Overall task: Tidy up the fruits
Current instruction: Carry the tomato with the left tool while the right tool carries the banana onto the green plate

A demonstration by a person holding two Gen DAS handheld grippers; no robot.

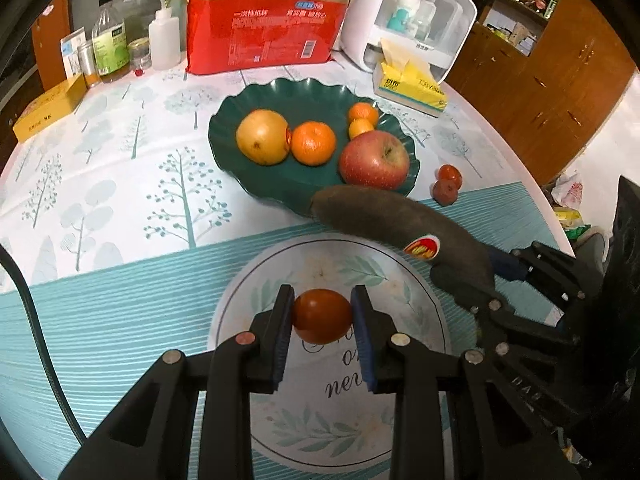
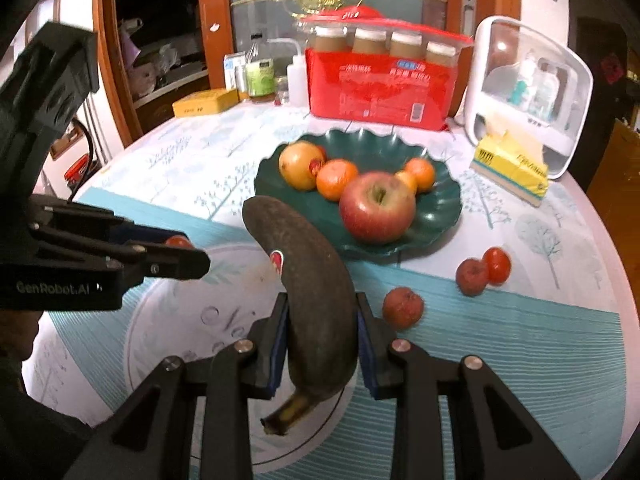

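My left gripper (image 1: 322, 316) is shut on a small red tomato (image 1: 322, 315) above a white floral plate (image 1: 408, 292). My right gripper (image 2: 321, 320) is shut on a blackened banana (image 2: 308, 276) with a red sticker, held above the same plate (image 2: 160, 320). In the left wrist view the banana (image 1: 400, 228) reaches in from the right, its tip by the green plate (image 1: 280, 96). That dark green fluted plate (image 2: 440, 200) holds a red apple (image 1: 374, 160), a yellow pear (image 1: 262, 136) and three oranges. The left gripper (image 2: 180, 248) shows at the left in the right wrist view.
Three small red fruits (image 2: 402, 307) (image 2: 472, 276) (image 2: 497, 265) lie on the tablecloth right of the plates. At the back stand a red pack of paper cups (image 1: 264, 32), bottles (image 1: 110, 44), a yellow box (image 1: 50, 106), a tissue box (image 1: 412, 88) and a white appliance (image 1: 408, 20).
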